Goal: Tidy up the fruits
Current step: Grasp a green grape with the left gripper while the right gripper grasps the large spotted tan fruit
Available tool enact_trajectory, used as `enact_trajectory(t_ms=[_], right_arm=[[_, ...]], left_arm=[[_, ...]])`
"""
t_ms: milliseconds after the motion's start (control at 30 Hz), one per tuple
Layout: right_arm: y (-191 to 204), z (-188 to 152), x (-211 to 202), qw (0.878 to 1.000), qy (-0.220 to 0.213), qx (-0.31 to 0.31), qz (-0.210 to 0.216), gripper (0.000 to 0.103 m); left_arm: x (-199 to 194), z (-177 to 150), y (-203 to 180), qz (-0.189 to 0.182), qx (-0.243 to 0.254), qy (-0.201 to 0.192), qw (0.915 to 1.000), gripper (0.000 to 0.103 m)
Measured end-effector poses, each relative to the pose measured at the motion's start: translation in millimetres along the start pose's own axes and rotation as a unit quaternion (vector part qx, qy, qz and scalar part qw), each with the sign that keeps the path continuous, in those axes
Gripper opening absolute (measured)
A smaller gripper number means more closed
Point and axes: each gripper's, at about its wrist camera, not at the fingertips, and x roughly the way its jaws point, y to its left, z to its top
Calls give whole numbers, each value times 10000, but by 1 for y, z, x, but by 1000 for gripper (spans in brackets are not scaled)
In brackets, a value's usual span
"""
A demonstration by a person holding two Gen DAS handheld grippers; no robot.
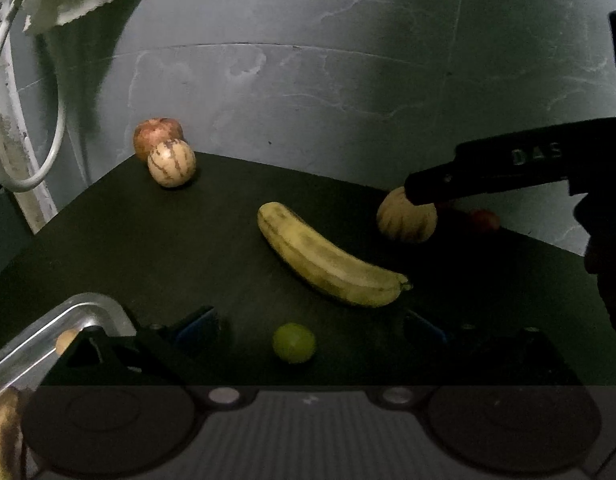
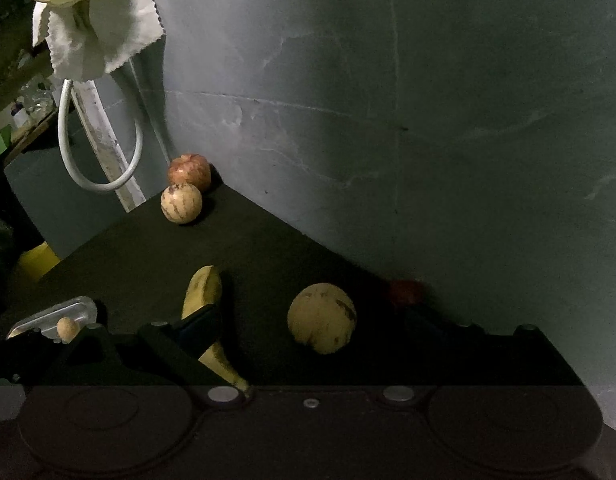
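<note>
— Left wrist view first: what is laid out on the dark table (image 1: 128, 248)?

— A banana (image 1: 328, 258) is seen lying at the middle, with a small green fruit (image 1: 294, 342) nearer, between the parted fingers of the left gripper (image 1: 308, 330). Nothing is gripped; the fruit is not touched by the pads. A metal tray (image 1: 68, 320) is seen at the lower left.

— And at the far corner?

— A striped melon (image 1: 171, 163) is set just in front of a reddish pomegranate (image 1: 158, 136), against the wall (image 1: 348, 80).

— How is the right gripper (image 2: 308, 328) placed?

— Its jaws are spread wide, and a second striped melon (image 2: 322, 317) is framed between them, apparently not pressed. A small red fruit (image 2: 406, 292) is seen behind it, near the wall.

— Anything above the table?

— A pale cloth (image 2: 92, 32) and a looped white cable (image 2: 100, 152) are hung at the left.
</note>
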Motion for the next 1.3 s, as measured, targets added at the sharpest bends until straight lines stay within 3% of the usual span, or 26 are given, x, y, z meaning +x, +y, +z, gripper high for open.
enact_trajectory(t_ms=[667, 1300], right_arm=[[-2, 5, 44, 9996, 231, -125, 43, 90], [-1, 2, 66, 9986, 435, -281, 48, 82]], left_arm=[[15, 2, 0, 61, 141, 75, 9999, 91], [21, 4, -3, 40, 256, 179, 9995, 71]])
